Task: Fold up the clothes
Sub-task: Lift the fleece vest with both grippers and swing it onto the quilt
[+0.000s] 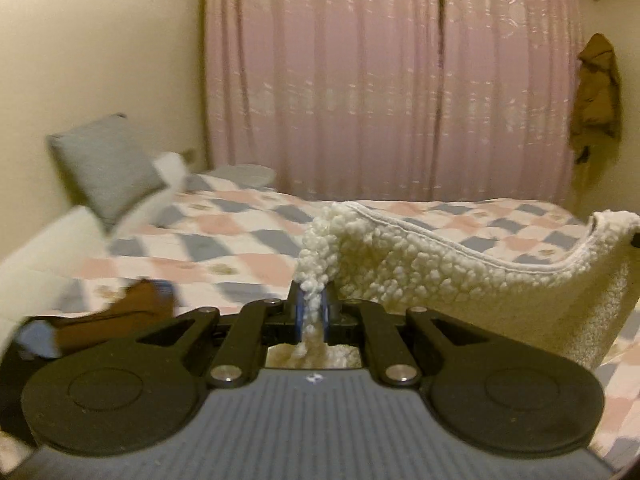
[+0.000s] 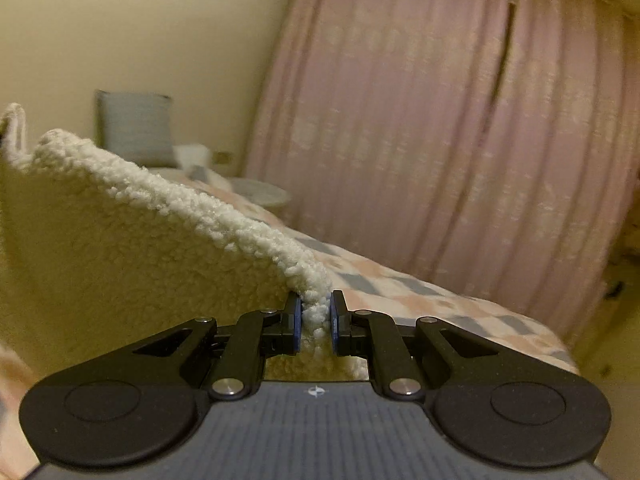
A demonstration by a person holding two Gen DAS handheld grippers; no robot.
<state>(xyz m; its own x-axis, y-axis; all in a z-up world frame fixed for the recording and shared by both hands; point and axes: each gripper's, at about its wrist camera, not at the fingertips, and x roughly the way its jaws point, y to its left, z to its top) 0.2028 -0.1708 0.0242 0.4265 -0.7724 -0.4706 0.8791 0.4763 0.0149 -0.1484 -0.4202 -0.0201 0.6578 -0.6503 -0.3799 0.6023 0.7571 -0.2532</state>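
Fleece is hanging in the air above the bed point(image 1: 248, 240), stretched between two grippers, and that is where the task's garment is sitting now: a cream, woolly fleece garment point(image 1: 420, 276) held up off the checked bedspread with its trimmed top edge sagging in a shallow curve between the two holds. In the left wrist view the left gripper point(image 1: 313, 312) is pinching a bunched corner, its blue pads pressed tight on the pile with a tuft trailing back toward the handle. In the right wrist view the right gripper point(image 2: 315, 320) is clamping the other corner in the same way, the fabric running up and away to the left. Judging by this, the lifting and spreading step is in hand, and no fold is showing yet. The next move is probably calling for both holds to be drawn apart until the top edge is running straight, then lowered together so the cloth is landing flat on the bedspread. The thick pile is likely making the grip bulky, so an even pull is mattering. A grey cushion point(image 1: 106, 168) is leaning by the wall, and pink curtains point(image 1: 392, 80) are hanging behind.
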